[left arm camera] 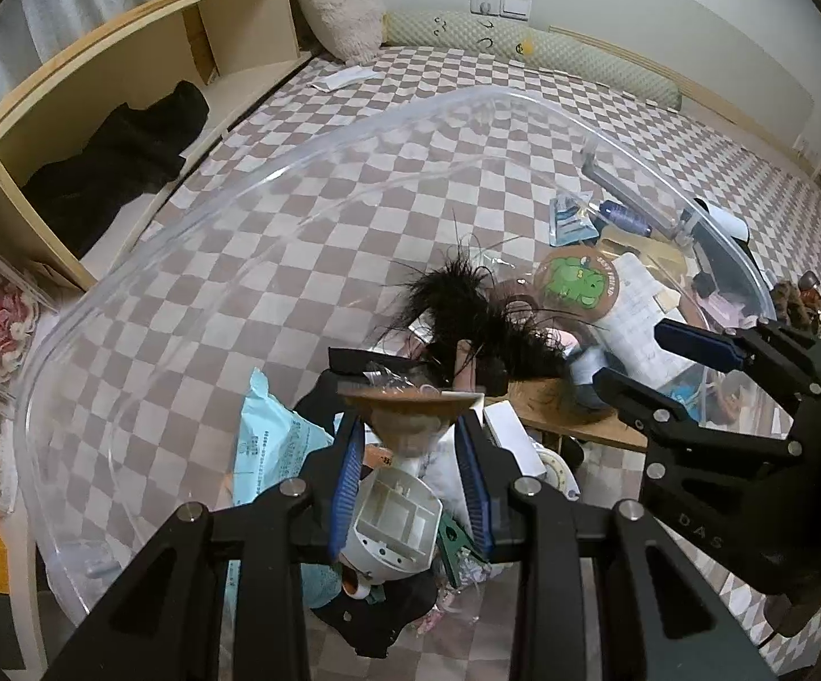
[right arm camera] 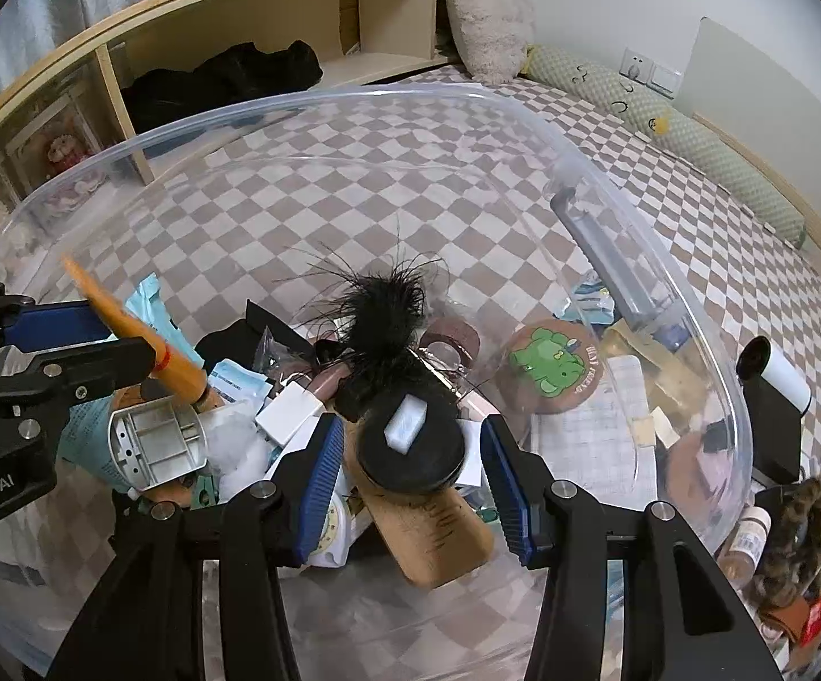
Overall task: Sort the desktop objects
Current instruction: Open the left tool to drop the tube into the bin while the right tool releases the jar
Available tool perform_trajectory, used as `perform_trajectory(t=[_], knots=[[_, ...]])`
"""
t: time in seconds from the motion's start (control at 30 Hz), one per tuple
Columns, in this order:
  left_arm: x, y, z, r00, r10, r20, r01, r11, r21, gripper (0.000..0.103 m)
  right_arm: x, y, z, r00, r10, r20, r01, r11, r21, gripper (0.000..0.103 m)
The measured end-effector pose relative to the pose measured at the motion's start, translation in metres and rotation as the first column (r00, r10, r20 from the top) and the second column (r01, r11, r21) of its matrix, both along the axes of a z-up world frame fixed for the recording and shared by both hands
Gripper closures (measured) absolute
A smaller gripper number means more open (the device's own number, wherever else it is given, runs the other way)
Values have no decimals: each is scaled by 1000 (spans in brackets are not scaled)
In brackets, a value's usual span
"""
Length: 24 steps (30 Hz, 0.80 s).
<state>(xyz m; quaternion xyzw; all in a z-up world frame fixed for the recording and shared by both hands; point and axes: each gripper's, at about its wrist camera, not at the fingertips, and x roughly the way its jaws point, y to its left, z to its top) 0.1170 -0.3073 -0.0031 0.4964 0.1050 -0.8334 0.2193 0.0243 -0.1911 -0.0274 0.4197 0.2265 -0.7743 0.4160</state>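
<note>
A clear plastic bin [left arm camera: 194, 210] [right arm camera: 297, 102] holds a heap of small items. My left gripper [left arm camera: 410, 454] is shut on a flat orange-brown fan-like piece [left arm camera: 410, 397] [right arm camera: 126, 323], holding it over the heap inside the bin. My right gripper [right arm camera: 410, 482] [left arm camera: 631, 357] is open, its blue pads either side of a black round item [right arm camera: 410, 448] with a white block on top and a wooden board [right arm camera: 438, 533] under it. A black feather tuft [right arm camera: 382, 318] [left arm camera: 467, 312] and a brown disc with a green frog [right arm camera: 552, 363] [left arm camera: 577, 284] lie in the heap.
The bin rests on a checkered bed [left arm camera: 410, 91]. A white plastic housing [left arm camera: 393, 528] [right arm camera: 155, 442], a light blue packet [left arm camera: 274, 442] and a white adapter [right arm camera: 291, 414] lie in the bin. A black and white roller [right arm camera: 773, 391] and small bottles [right arm camera: 750, 533] lie outside, at right. Wooden shelving [left arm camera: 126, 85] stands behind.
</note>
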Motion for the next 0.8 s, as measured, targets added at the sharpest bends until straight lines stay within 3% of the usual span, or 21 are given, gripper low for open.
perform_trajectory(t=[0.03, 0.07, 0.13, 0.33, 0.47, 0.73, 0.8], knots=[[0, 0, 1, 1000, 6, -2, -6, 1000, -5, 68, 0, 0, 1, 1000, -2, -2, 2, 1000, 0, 53], [1, -1, 3, 1000, 13, -8, -13, 1000, -10, 55, 0, 1, 2, 1000, -5, -5, 5, 1000, -2, 53], [3, -2, 5, 1000, 22, -19, -22, 1000, -18, 42, -2, 3, 4, 1000, -15, -6, 15, 1000, -7, 52], [5, -4, 3, 999, 32, -8, -32, 999, -10, 41, -4, 7, 7, 1000, -27, 5, 27, 1000, -14, 52], [5, -3, 4, 999, 32, -6, -32, 999, -18, 35, -3, 7, 8, 1000, -22, 14, 22, 1000, -15, 52], [7, -6, 8, 998, 56, -16, -56, 998, -14, 34, 0, 7, 11, 1000, -15, 17, 16, 1000, -21, 52], [8, -7, 7, 998, 60, -14, -61, 998, -5, 29, 0, 8, 12, 1000, -13, 17, 14, 1000, -22, 52]])
